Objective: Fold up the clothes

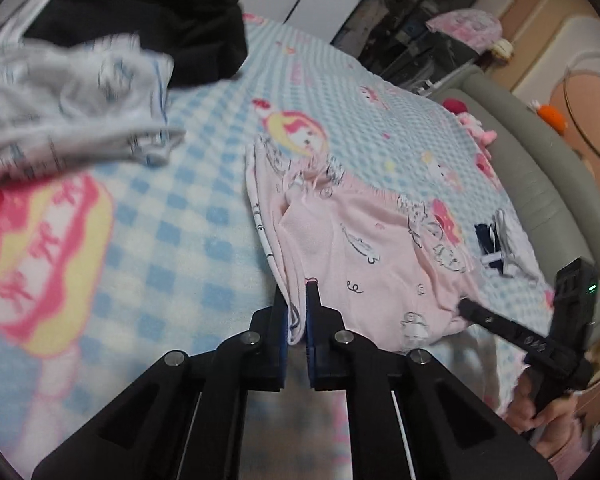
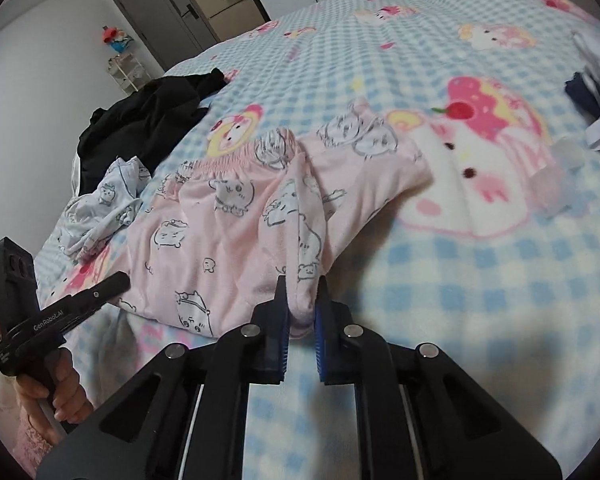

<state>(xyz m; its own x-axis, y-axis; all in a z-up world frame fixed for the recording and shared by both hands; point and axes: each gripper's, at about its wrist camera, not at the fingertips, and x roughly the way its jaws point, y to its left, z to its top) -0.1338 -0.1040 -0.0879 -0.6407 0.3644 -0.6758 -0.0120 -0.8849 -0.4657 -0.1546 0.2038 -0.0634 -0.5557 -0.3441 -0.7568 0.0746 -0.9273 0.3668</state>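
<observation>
A pink pair of pajama pants with cartoon prints (image 1: 360, 248) (image 2: 236, 224) lies on the blue checked bedspread (image 1: 172, 232) (image 2: 480, 288). My left gripper (image 1: 298, 300) is shut on the near edge of the pants at one corner. My right gripper (image 2: 302, 296) is shut on the other near corner of the pants. Each gripper shows in the other's view: the right one (image 1: 466, 306) at lower right, the left one (image 2: 118, 280) at lower left. The near hem is lifted slightly off the bed between them.
A white and blue printed garment (image 1: 72, 108) (image 2: 100, 208) and a black garment (image 1: 148, 20) (image 2: 148, 116) lie heaped on the bed to the left. A navy and white item (image 1: 494, 246) (image 2: 592, 116) lies to the right. A grey padded bed edge (image 1: 540, 176) runs along the far side.
</observation>
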